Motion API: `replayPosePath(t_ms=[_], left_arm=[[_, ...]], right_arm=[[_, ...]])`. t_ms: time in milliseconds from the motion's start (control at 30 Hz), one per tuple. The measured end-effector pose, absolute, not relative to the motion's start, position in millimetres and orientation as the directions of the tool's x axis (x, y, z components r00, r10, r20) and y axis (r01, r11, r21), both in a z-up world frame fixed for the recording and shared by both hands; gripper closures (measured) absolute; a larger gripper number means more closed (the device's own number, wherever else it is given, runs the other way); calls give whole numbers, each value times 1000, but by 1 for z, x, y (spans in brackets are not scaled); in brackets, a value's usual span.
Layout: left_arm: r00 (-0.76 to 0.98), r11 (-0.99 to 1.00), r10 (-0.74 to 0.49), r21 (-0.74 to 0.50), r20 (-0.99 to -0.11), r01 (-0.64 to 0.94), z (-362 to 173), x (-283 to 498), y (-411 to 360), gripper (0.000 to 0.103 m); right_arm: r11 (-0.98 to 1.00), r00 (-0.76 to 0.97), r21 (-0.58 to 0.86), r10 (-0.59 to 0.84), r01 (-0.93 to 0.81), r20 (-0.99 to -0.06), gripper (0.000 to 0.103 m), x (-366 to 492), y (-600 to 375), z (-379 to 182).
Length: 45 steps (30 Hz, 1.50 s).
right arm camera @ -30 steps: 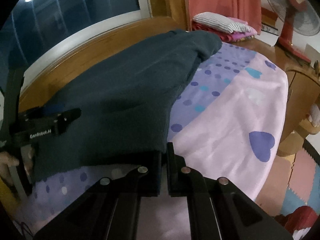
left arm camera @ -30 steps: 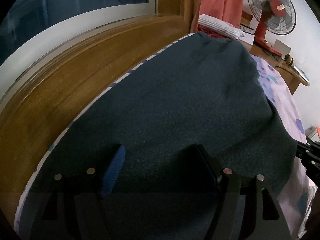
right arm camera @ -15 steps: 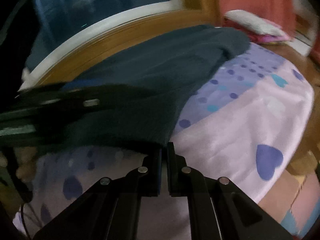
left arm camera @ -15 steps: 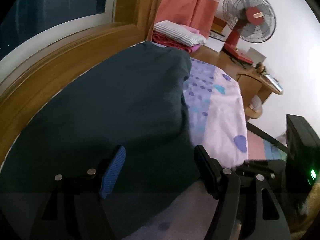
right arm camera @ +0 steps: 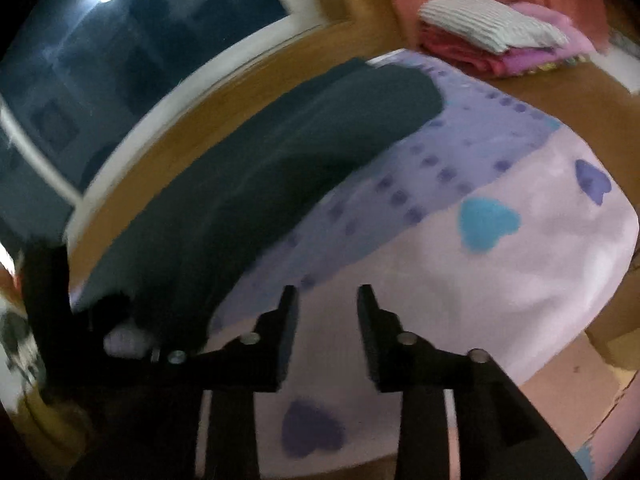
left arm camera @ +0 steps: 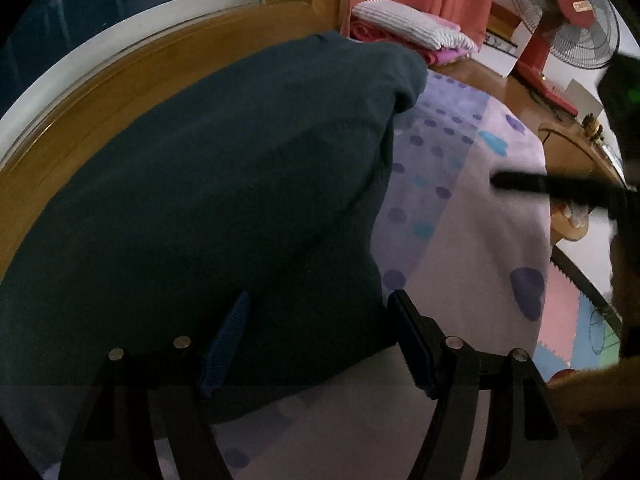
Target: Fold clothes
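A dark teal garment [left arm camera: 224, 184] lies flat along the far side of the bed, its right edge on the lilac heart-print sheet [left arm camera: 472, 240]. My left gripper [left arm camera: 320, 320] hangs open just above the garment's near right corner, with cloth under the blue pad [left arm camera: 228, 336] but not pinched. The right gripper [right arm camera: 326, 308] is over bare sheet, its jaws opening with nothing between them. In the blurred right wrist view the garment [right arm camera: 280, 152] lies to its left. The right gripper [left arm camera: 560, 188] shows as a dark blurred bar in the left wrist view.
A wooden bed frame [left arm camera: 120, 92] under a dark window borders the garment's far side. Folded clothes [left arm camera: 408, 28] are stacked at the head of the bed. A red fan [left arm camera: 560, 20] stands on a wooden side table. Foam floor mats [left arm camera: 568, 320] lie beyond the bed's right edge.
The right gripper let go of the garment's edge, parted its jaws and swung right over the sheet. The left gripper slid right across the garment to its right edge.
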<state>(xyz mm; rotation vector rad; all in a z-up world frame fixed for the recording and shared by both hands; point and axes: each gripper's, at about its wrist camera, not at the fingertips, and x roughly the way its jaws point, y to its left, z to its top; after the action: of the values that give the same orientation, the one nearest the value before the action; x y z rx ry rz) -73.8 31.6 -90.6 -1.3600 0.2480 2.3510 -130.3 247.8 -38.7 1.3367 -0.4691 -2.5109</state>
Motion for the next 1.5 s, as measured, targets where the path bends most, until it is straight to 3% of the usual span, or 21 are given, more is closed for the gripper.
replayPosePath(t_ms=[100, 233, 467, 633, 667, 700, 733, 867, 1067, 1233, 1267, 1300, 1433, 1500], left_arm=[[-439, -908, 275, -81, -855, -411, -90, -74, 26, 30], [-439, -914, 314, -142, -842, -381, -93, -78, 26, 29], [-419, -926, 264, -107, -869, -362, -93, -82, 35, 29], [-411, -949, 243, -128, -879, -287, -93, -84, 35, 29], [-405, -950, 242, -130, -882, -284, -93, -85, 35, 29], [-399, -950, 242, -133, -884, -281, -92, -85, 35, 29], [-394, -950, 244, -138, -886, -279, -92, -84, 34, 29], [-379, -951, 250, -152, -891, -269, -91, -80, 35, 29], [-378, -962, 215, -130, -901, -238, -91, -78, 40, 29], [-358, -958, 261, -194, -897, -211, -83, -80, 36, 29], [-358, -953, 286, -224, -889, -205, -78, -81, 34, 29], [-369, -946, 312, -252, -876, -203, -70, -81, 32, 29], [-438, -936, 347, -280, -829, -212, -46, -90, 28, 29], [-443, -943, 329, -264, -834, -202, -48, -101, 30, 29]], right_arm=[[-917, -555, 398, -338, 12, -761, 68, -155, 269, -36], [-784, -541, 610, -467, -112, -699, 68, -192, 306, -41], [-589, -575, 774, -558, -233, -598, 67, -266, 351, -59], [-563, -501, 788, -622, -248, -602, 65, -311, 352, -79], [-593, -506, 774, -608, -224, -612, 70, -316, 351, -75], [-622, -512, 758, -593, -200, -622, 88, -321, 349, -70], [-637, -532, 751, -580, -175, -617, 91, -326, 350, -61], [-694, -591, 716, -549, -72, -591, 94, -350, 353, -24], [-812, -502, 580, -476, -63, -722, 94, -361, 344, -40], [-833, -437, 553, -498, 0, -749, 81, -341, 362, -56], [-854, -454, 520, -470, 18, -757, 70, -341, 363, -47], [-874, -470, 485, -443, 36, -763, 66, -341, 364, -37], [-918, -537, 369, -387, 145, -749, 66, -345, 357, 2], [-921, -568, 321, -388, 219, -726, 58, -349, 347, 22]])
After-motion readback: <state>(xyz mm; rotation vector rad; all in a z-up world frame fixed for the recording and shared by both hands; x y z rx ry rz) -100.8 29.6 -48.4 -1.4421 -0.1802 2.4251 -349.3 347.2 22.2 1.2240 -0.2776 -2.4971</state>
